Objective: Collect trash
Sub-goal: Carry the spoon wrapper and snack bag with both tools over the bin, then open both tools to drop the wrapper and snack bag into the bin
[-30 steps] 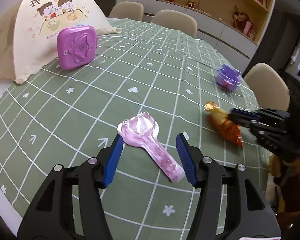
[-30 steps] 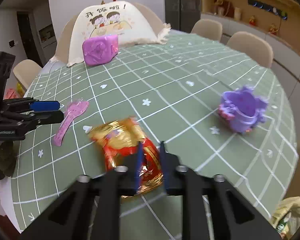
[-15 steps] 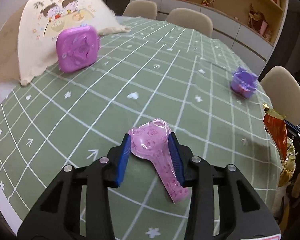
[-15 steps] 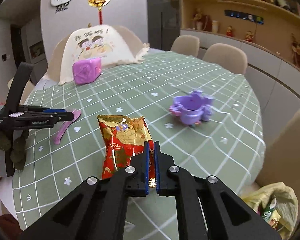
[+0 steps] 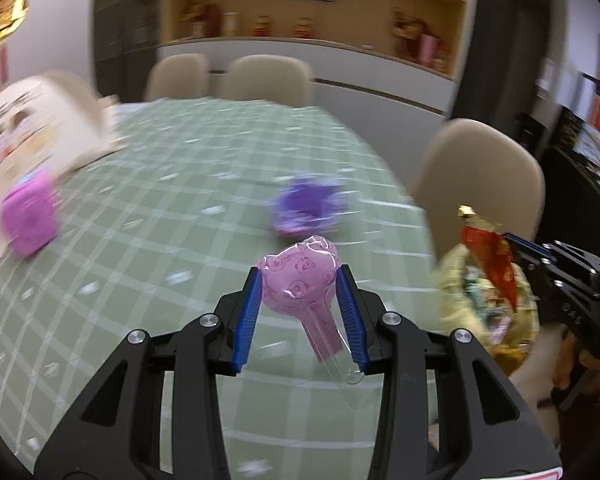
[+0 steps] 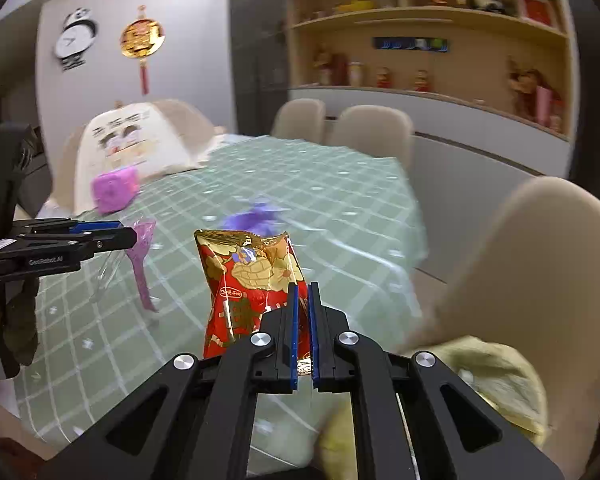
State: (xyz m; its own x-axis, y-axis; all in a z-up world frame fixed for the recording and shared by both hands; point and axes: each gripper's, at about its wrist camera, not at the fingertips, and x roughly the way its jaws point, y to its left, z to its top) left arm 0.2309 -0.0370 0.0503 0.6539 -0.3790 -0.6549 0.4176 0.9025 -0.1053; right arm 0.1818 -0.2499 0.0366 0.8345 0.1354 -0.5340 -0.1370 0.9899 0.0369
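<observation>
My left gripper (image 5: 298, 276) is shut on a pink spoon-shaped wrapper (image 5: 300, 280) printed with panda faces, held above the green checked tablecloth (image 5: 160, 220). In the right wrist view that same wrapper (image 6: 140, 252) hangs from the left gripper (image 6: 128, 236) at the left. My right gripper (image 6: 303, 292) is shut on a red and gold snack bag (image 6: 252, 280), lifted clear of the table. From the left wrist view the snack bag (image 5: 490, 256) shows at the right, over a yellowish trash bag (image 5: 476, 300) beside the table.
A purple flower-shaped cup (image 5: 306, 208) and a pink square box (image 5: 30, 220) stand on the table, near a cream food cover (image 6: 136, 140). Beige chairs (image 5: 480, 176) ring the table. The yellowish trash bag (image 6: 492, 384) lies low at the right, by the nearest chair.
The left gripper closed on the pink wrapper and lifted it off the cloth, swinging right. The right gripper shut on the snack bag, raised it and carried it right toward the trash bag.
</observation>
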